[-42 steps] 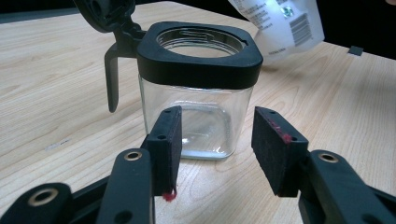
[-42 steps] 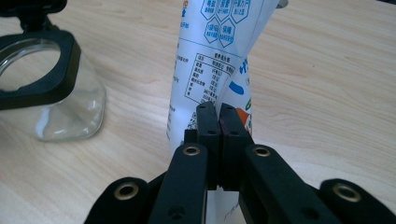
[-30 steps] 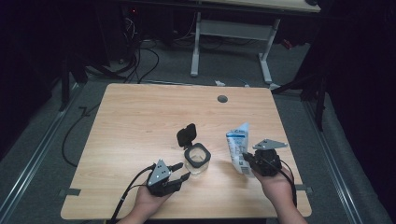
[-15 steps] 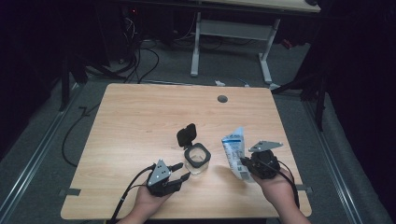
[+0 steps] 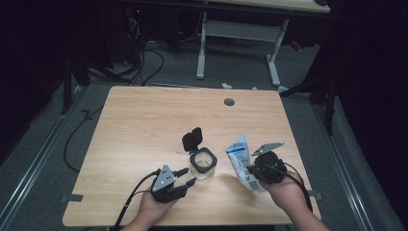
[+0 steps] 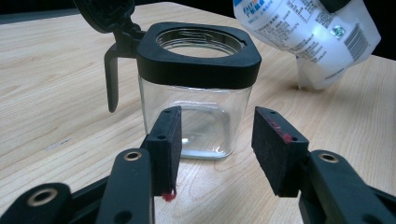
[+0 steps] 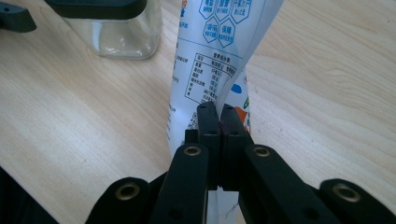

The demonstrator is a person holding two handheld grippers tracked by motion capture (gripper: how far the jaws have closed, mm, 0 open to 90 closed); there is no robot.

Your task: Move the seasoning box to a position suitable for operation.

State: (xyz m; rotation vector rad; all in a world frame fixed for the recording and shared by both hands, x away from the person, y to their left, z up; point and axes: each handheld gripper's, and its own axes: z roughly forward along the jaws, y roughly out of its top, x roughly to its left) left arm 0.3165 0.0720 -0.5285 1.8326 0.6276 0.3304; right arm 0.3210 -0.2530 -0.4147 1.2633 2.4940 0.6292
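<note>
**Pouch in our right grip, jar waiting just left of it**

Nearest us, our right hand-held gripper [image 5: 251, 169] is clenched on the white printed pouch [image 5: 243, 161], its jaws pinching the pouch's near end flat, as the right gripper view shows [image 7: 219, 70]. Our left hand-held gripper [image 5: 186, 177] rests released on the table [image 5: 144, 125], jaws standing apart with nothing between them, aimed at the glass jar [image 6: 198, 88] just ahead of its pads.

The jar [image 5: 202, 163] stands upright between the two grippers, close to both, its black hinged lid [image 5: 192, 138] flipped open and back, away from us, so the mouth faces up. From the right gripper the jar lies to the left and slightly farther out.

The pouch's long axis runs from the jaws away from us, leaning a little left toward the jar; its far end points up and outward, near the jar's rim but apart from it.
</note>
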